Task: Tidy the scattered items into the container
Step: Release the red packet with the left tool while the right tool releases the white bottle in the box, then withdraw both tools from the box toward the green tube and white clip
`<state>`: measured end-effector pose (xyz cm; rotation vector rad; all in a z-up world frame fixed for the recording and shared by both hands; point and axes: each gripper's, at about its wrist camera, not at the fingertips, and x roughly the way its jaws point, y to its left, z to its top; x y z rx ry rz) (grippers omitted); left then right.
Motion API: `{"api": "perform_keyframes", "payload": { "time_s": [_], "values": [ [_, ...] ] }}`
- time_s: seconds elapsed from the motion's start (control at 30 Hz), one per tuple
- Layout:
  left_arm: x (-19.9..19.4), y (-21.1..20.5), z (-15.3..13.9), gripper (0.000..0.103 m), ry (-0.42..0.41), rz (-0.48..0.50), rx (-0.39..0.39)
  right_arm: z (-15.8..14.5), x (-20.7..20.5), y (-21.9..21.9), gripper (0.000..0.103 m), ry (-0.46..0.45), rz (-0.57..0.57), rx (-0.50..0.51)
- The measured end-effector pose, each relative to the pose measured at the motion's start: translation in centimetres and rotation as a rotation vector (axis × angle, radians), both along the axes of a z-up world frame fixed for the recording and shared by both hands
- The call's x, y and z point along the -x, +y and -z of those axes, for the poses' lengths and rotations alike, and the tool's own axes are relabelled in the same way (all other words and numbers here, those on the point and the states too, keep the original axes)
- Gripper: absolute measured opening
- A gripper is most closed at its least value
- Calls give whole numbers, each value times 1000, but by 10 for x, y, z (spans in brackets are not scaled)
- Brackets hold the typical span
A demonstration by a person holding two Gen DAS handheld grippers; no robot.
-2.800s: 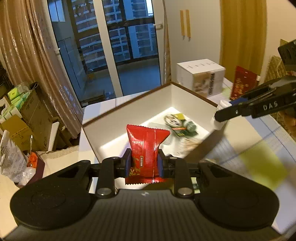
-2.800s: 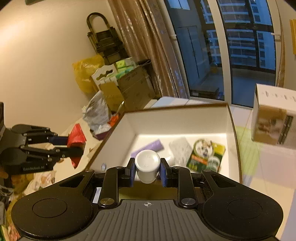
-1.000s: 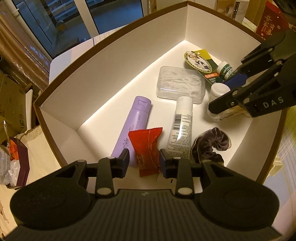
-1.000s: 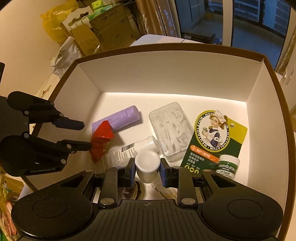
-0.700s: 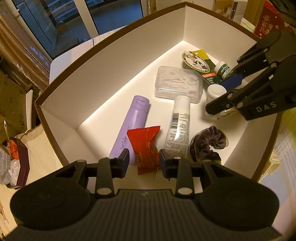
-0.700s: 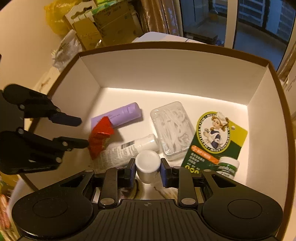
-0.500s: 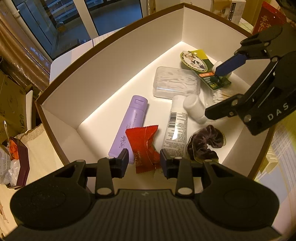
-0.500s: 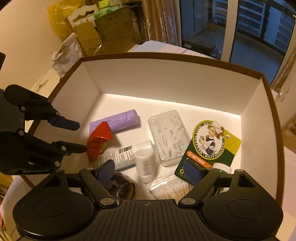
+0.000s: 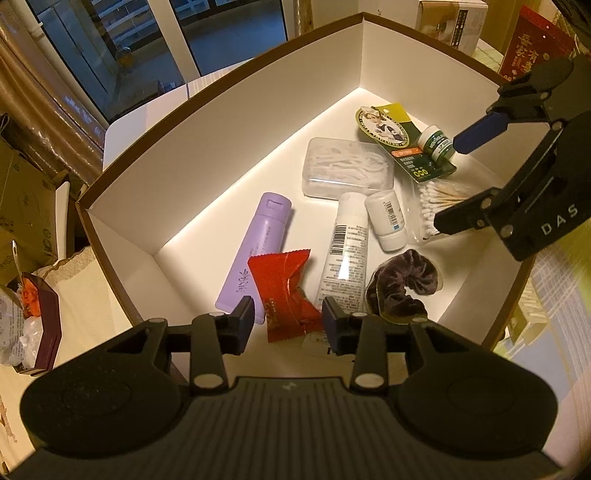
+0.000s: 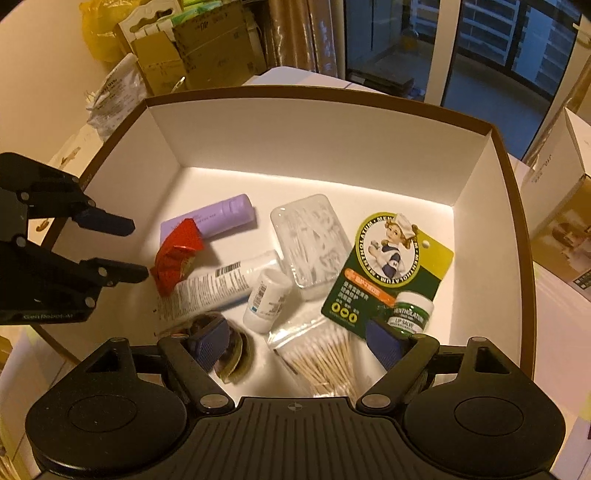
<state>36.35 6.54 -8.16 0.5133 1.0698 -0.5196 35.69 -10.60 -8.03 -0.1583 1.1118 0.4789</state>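
While both grippers hang over the white box (image 9: 229,122) with the brown rim, neither one holds anything: the left gripper (image 9: 288,321) has its jaws apart on either side of the red snack packet (image 9: 284,291), which lies loose on the box floor, and the right gripper (image 10: 299,341) has its jaws spread wide above the near end of the box. The small white bottle (image 10: 266,300) lies on its side on the floor, free of the jaws, touching the long white tube (image 10: 221,286) and just beside the clear plastic case (image 10: 310,242). The red packet rests partly over the purple tube (image 9: 258,247) and against the white tube. Under the right gripper sit a bag of cotton swabs (image 10: 321,358) and a dark velvet scrunchie (image 9: 402,288), the scrunchie partly hidden by the left-hand finger in the right wrist view. The green lip-salve card (image 10: 384,266) with its little jar (image 10: 410,314) lies toward the right wall, the jar just ahead of the right-hand finger. Outside the box, cardboard cartons (image 10: 207,44) and a yellow bag (image 10: 99,29) crowd the floor beyond the table, a white carton (image 10: 565,206) stands to the right, and a red printed box (image 9: 535,44) sits behind the far corner.
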Motion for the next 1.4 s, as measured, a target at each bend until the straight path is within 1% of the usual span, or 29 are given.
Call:
{"api": "perform_keyframes", "payload": {
  "time_s": [0.23,0.37,0.47,0.53,0.6,0.63,0.7,0.73,0.8,0.83,0.87,0.93,1.07,1.17,1.27,1.4],
  "values": [
    [7,-2,-9,43,-21,-4,5,-6,7,-3,87,-12,9,18],
    [13,-3,-16,53,-42,-7,3,-11,12,-4,87,-26,15,23],
    [18,-3,-22,55,-57,-12,6,-16,16,-5,87,-40,18,26],
    [20,-3,-25,60,-67,-16,6,-19,19,-5,87,-48,19,29],
    [23,-3,-30,69,-87,-23,4,-22,22,-5,87,-61,22,31],
    [25,-2,-32,72,-97,-27,4,-24,23,-6,87,-67,26,31],
    [28,-2,-37,81,-118,-37,5,-28,26,-7,87,-75,34,27],
    [30,-2,-40,83,-129,-42,5,-30,28,-8,87,-80,36,25],
    [35,-1,-45,85,-146,-50,7,-35,32,-11,89,-94,39,21],
    [37,-1,-49,86,-154,-55,10,-37,34,-12,93,-105,42,18],
    [40,-1,-52,88,-164,-61,14,-41,37,-14,102,-124,48,13],
    [47,1,-60,89,-189,-70,30,-49,44,-19,102,-160,52,-7],
    [65,6,-77,89,-232,-86,80,-64,59,-32,102,-195,62,-60],
    [82,9,-86,89,-264,-95,103,-73,75,-44,102,-223,61,-86],
    [102,12,-93,89,-293,-98,124,-77,94,-56,102,-236,57,-115],
    [124,18,-97,89,-302,-116,163,-74,116,-72,102,-228,62,-152]
  ]
}}
